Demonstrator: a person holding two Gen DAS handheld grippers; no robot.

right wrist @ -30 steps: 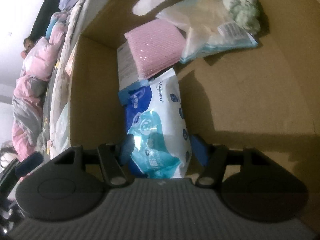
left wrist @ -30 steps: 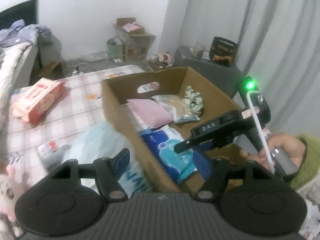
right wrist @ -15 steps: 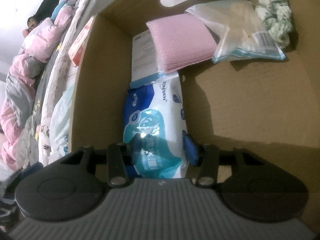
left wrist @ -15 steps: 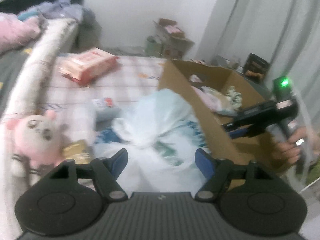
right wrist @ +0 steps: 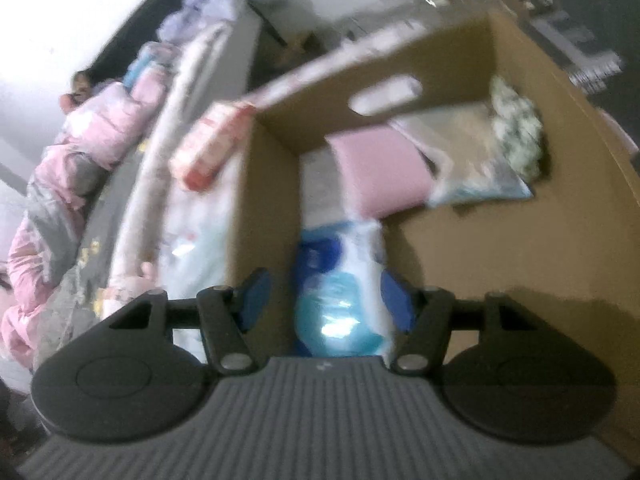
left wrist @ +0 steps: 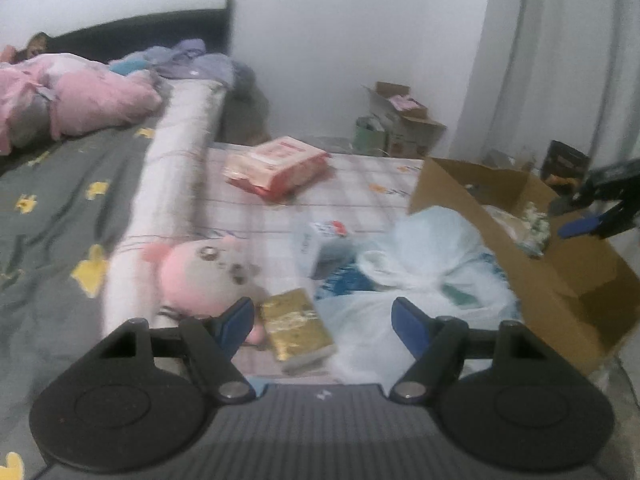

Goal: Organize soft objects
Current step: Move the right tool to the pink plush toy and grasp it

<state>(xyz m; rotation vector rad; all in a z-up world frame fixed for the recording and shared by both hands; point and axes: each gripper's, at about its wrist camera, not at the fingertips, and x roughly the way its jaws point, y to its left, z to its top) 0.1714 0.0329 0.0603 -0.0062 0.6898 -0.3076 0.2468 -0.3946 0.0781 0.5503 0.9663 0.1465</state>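
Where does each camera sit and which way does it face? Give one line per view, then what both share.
Left wrist: rides the left tongs, open, facing across the checked bedsheet at a pink plush toy, gold packet and white plastic bag; the right tongs show at right.
Right wrist: rides the right tongs, open, looking down into the brown cardboard box at a blue-and-white wipes pack.
Shared: the box, red-and-white packet, pink bedding.

Each tool (left wrist: 323,320) (right wrist: 325,300) is black with ribbed grey housing, silver pivot screws and blue fingertips (left wrist: 404,326).
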